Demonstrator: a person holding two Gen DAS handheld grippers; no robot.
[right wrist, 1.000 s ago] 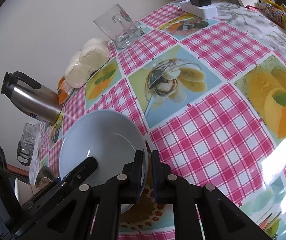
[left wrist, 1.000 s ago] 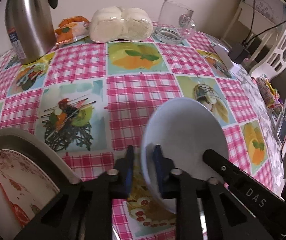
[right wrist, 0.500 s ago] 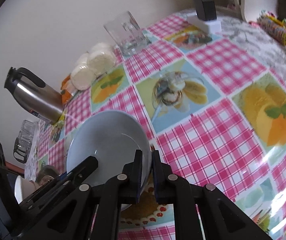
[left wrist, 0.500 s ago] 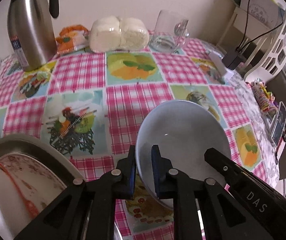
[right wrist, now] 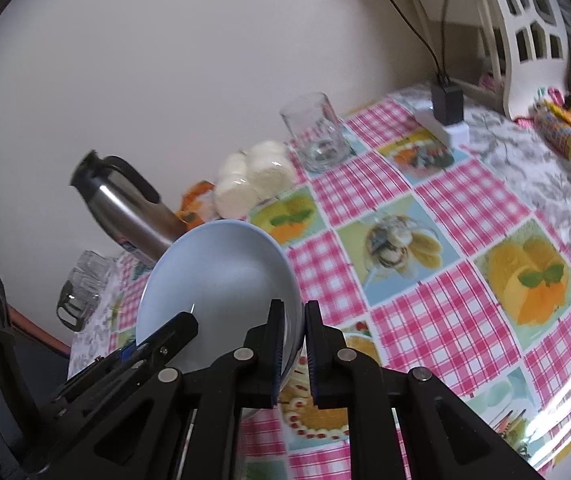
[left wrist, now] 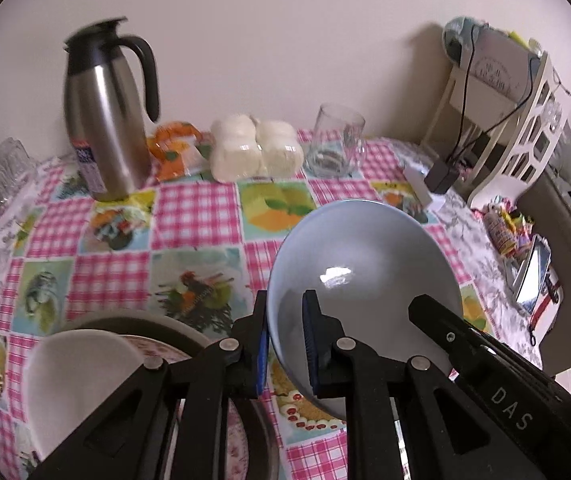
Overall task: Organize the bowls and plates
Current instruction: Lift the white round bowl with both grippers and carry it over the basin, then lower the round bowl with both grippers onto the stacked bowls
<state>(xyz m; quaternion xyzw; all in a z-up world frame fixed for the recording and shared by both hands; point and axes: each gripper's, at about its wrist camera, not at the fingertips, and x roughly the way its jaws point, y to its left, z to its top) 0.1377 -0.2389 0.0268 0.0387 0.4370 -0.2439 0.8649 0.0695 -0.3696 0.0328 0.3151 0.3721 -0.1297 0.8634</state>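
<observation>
Gripping opposite rims of the pale blue bowl [left wrist: 365, 280], we had both tools clamped on it: the left tool [left wrist: 285, 344] pinched its near-left edge, the right tool [right wrist: 294, 354] its right edge. We held the bowl tilted in the air above the checked counter [right wrist: 425, 300], with a white bowl [left wrist: 81, 384] on a patterned plate [left wrist: 157, 354] at lower left.

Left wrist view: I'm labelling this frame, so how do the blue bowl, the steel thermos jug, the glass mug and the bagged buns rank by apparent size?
1. Blue bowl, though it is nearest the camera, which inflates it.
2. Steel thermos jug.
3. Bagged buns.
4. Glass mug.
The buns and mug look close; the ranking is unsure.
</observation>
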